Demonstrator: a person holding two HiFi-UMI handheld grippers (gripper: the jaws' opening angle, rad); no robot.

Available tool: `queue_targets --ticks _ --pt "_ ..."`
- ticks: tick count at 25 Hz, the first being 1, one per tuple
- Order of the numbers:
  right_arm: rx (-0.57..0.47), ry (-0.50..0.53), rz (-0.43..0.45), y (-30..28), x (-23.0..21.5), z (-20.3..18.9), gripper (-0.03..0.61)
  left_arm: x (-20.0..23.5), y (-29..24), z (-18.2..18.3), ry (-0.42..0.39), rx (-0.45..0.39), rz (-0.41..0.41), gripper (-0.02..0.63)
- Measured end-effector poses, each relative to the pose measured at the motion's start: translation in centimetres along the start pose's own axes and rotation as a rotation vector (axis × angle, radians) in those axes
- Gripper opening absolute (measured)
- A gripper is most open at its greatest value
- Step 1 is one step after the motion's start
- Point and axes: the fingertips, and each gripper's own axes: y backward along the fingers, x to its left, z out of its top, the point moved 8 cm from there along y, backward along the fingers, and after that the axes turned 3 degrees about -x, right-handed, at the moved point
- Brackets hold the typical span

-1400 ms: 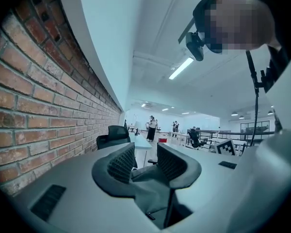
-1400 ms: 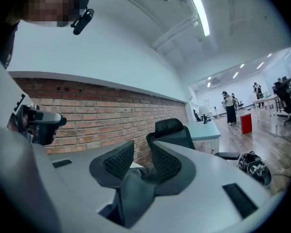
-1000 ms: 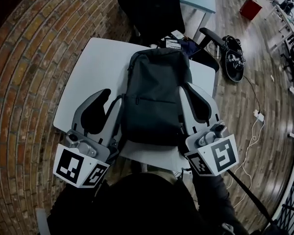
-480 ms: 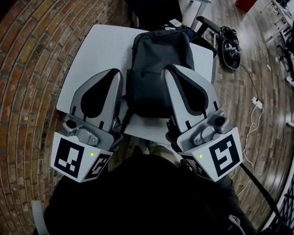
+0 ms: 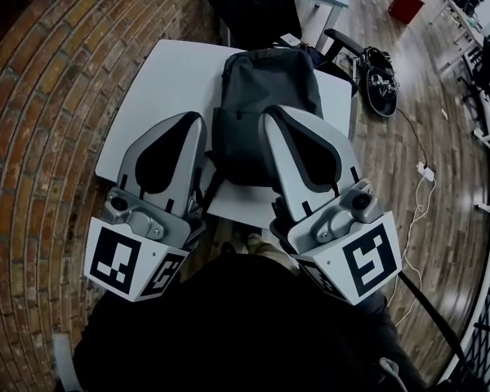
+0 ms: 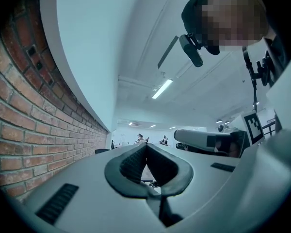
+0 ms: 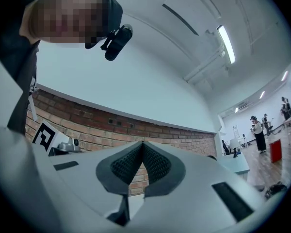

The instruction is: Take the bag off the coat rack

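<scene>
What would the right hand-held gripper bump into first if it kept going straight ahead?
Probably the brick wall. The right hand-held gripper is shut and empty, and bricks show beyond its tips. How far away the wall is, the pictures don't tell.

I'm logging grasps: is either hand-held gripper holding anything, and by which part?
Nothing is held. The left hand-held gripper and the right hand-held gripper are both shut with nothing between their jaws; the backpack lies on the table.

No readable text, number or brand anywhere.
The square markers [image 5: 114, 260] on the left cube [image 5: 165, 279] and the right cube [image 5: 325, 278] show only black-and-white block patterns, not letters or digits.
</scene>
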Motion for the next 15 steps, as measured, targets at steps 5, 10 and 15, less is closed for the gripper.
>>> queue_targets --ticks 5,10,15 --pt "-0.007 -0.009 0.011 0.1 1.0 0.2 0.006 -0.2 0.9 0.1 0.006 0.004 0.005 0.009" --pt "-0.005 -0.011 0.020 0.2 1.7 0.1 0.006 -0.1 1.8 0.2 0.009 0.008 0.012 0.009" --pt "-0.016 -0.017 0.020 0.3 1.7 0.4 0.006 -0.3 2.0 0.4 0.011 0.012 0.016 0.010"
